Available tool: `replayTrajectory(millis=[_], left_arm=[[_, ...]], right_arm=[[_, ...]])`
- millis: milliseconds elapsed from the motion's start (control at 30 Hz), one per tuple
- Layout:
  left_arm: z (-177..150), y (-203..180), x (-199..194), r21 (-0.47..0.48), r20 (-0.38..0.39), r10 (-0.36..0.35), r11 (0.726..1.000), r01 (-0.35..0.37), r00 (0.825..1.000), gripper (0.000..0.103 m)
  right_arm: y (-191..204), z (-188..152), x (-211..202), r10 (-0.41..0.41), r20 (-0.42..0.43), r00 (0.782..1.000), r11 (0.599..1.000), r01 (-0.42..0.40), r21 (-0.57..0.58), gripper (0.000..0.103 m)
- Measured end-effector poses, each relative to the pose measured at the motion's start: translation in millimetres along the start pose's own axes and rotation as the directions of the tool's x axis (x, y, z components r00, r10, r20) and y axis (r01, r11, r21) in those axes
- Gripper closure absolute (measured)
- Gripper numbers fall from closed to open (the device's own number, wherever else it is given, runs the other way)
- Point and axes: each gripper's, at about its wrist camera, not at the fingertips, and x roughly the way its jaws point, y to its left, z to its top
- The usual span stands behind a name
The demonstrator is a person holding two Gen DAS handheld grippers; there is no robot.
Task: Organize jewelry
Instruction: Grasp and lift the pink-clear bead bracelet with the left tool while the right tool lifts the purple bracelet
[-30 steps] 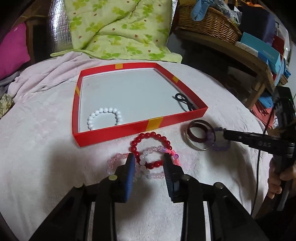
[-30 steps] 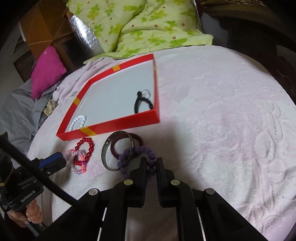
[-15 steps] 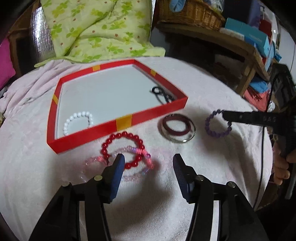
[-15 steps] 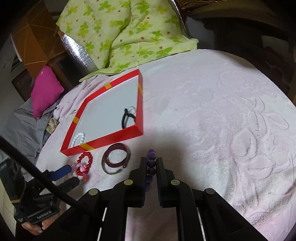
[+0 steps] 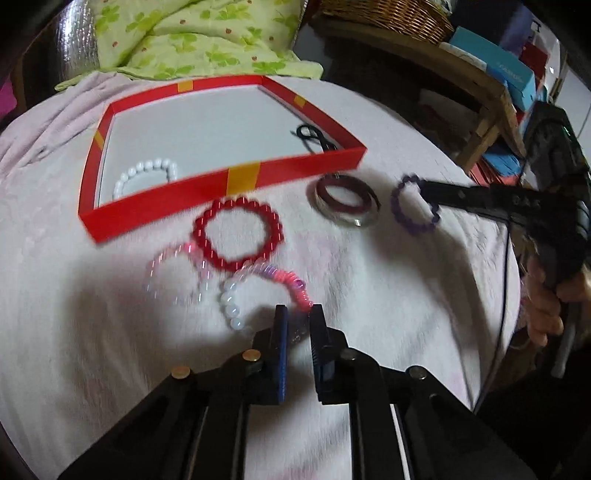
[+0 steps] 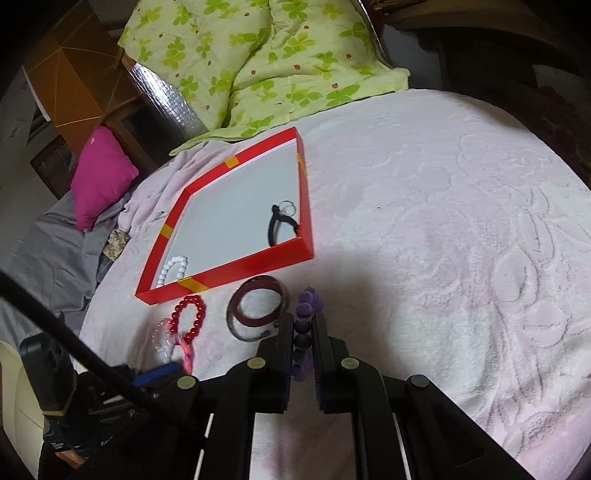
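Observation:
A red tray [image 5: 236, 181] lies on the pink bedspread with a white bead bracelet [image 5: 146, 177] and a black cord [image 5: 312, 136] inside. In front of it lie a red bead bracelet [image 5: 238, 236], a pale pink bracelet [image 5: 173, 273] and dark bangles [image 5: 347, 199]. My left gripper [image 5: 297, 321] is shut on a pink and white bracelet [image 5: 266, 284], lifted slightly. My right gripper [image 6: 303, 332] is shut on the purple bead bracelet [image 6: 304, 314], held above the bedspread; it also shows in the left wrist view [image 5: 415, 205]. The tray also shows in the right wrist view [image 6: 236, 273].
A green floral quilt [image 6: 266, 62] lies behind the tray. A magenta pillow [image 6: 101, 173] sits at the left. A wooden shelf with a wicker basket [image 5: 384, 14] and boxes stands at the right. The bedspread [image 6: 443, 221] spreads wide to the right of the tray.
My left gripper opened, then shut on the pink and white bracelet and pulled it back from the red one. My right gripper lifted the purple bracelet off the bangles.

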Motion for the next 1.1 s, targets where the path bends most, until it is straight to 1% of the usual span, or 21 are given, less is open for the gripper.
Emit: replayTrajectory(millis=[67, 167, 200, 233, 300, 333, 367, 400, 467, 600, 700, 800, 833, 867, 900, 933, 967, 1100], left_arm=[[-7.8, 0.9, -6.9, 0.016, -0.011, 0.003, 1.0, -0.003, 1.0, 0.091], [-14.0, 5.7, -17.9, 0.015, -0.015, 0.001, 1.0, -0.001, 1.0, 0.091], [-14.0, 7.6, -20.7, 0.009, -0.015, 0.007, 1.0, -0.007, 1.0, 0.091], [-14.3, 10.6, -25.0, -0.003, -0.01, 0.019, 1.0, -0.019, 1.0, 0.088], [-14.6, 15.3, -31.4, -0.013, 0.008, 0.026, 1.0, -0.026, 1.0, 0.072], [-14.4, 17.1, -34.6, -0.017, 0.023, 0.044, 0.999, -0.043, 0.999, 0.053], [-14.2, 17.6, -36.9, -0.017, 0.038, 0.075, 0.997, -0.075, 0.996, 0.041], [-13.3, 17.7, -36.5, -0.014, 0.046, 0.091, 0.996, -0.091, 0.995, 0.04], [-11.7, 16.2, -31.8, -0.003, 0.035, 0.085, 0.996, -0.085, 0.996, 0.04], [-10.3, 6.6, -10.3, 0.018, -0.025, 0.087, 0.996, -0.086, 0.996, 0.04], [-10.2, -0.8, -1.0, 0.049, -0.027, 0.121, 0.992, -0.12, 0.992, 0.04], [-10.0, 0.6, 1.6, 0.027, -0.016, 0.125, 0.992, -0.125, 0.992, 0.041], [-9.7, 0.4, 1.3, 0.028, -0.009, 0.121, 0.992, -0.12, 0.993, 0.051], [-9.8, -0.2, 1.3, 0.037, -0.005, 0.117, 0.992, -0.117, 0.993, 0.065], [-10.0, -0.5, 1.2, 0.043, -0.003, 0.116, 0.992, -0.115, 0.993, 0.072], [-9.9, -0.6, 0.8, 0.047, 0.0, 0.114, 0.992, -0.114, 0.993, 0.086], [-9.7, -1.3, 0.8, 0.049, 0.001, 0.113, 0.992, -0.113, 0.994, 0.089], [-9.2, -3.1, -4.7, 0.059, 0.025, 0.111, 0.992, -0.112, 0.994, 0.089]], right_arm=[[3.1, -0.5, 1.7, 0.003, -0.002, 1.0, 1.0, -0.003, -0.003, 0.092], [7.6, -1.3, 3.5, 0.007, -0.003, 1.0, 1.0, -0.007, -0.007, 0.092], [8.8, -2.1, 4.0, 0.008, -0.003, 1.0, 1.0, -0.008, -0.008, 0.092], [10.1, -2.6, 4.8, 0.006, -0.004, 1.0, 1.0, -0.006, -0.01, 0.092], [11.8, -3.2, 6.1, 0.009, -0.007, 1.0, 1.0, -0.009, -0.013, 0.092], [12.7, -3.5, 6.8, 0.008, -0.009, 1.0, 1.0, -0.009, -0.016, 0.092], [13.1, -3.6, 7.2, 0.006, -0.009, 1.0, 1.0, -0.006, -0.019, 0.092], [13.0, -3.5, 7.3, 0.005, -0.008, 1.0, 1.0, -0.005, -0.019, 0.092], [11.4, -3.0, 6.4, 0.015, -0.005, 1.0, 1.0, -0.015, -0.01, 0.092], [6.9, -1.7, 4.5, 0.009, 0.002, 1.0, 1.0, -0.009, -0.005, 0.092], [4.2, -1.8, 5.1, 0.004, -0.005, 1.0, 1.0, -0.004, -0.003, 0.092], [1.5, -1.9, 3.3, 0.002, -0.003, 1.0, 1.0, -0.002, -0.006, 0.092], [0.4, -2.0, 2.4, 0.004, -0.002, 1.0, 1.0, -0.004, -0.004, 0.092], [-0.8, -2.0, 1.4, 0.005, 0.0, 1.0, 1.0, -0.005, -0.002, 0.092], [-2.0, -1.9, 0.2, 0.004, 0.003, 1.0, 1.0, -0.004, -0.001, 0.092], [-3.1, -1.9, -0.9, 0.003, 0.006, 1.0, 1.0, -0.003, 0.0, 0.092], [-4.0, -2.0, -1.6, 0.004, 0.008, 1.0, 1.0, -0.004, 0.002, 0.092], [-7.6, -0.9, -5.3, 0.014, 0.021, 1.0, 1.0, -0.015, 0.018, 0.092]])
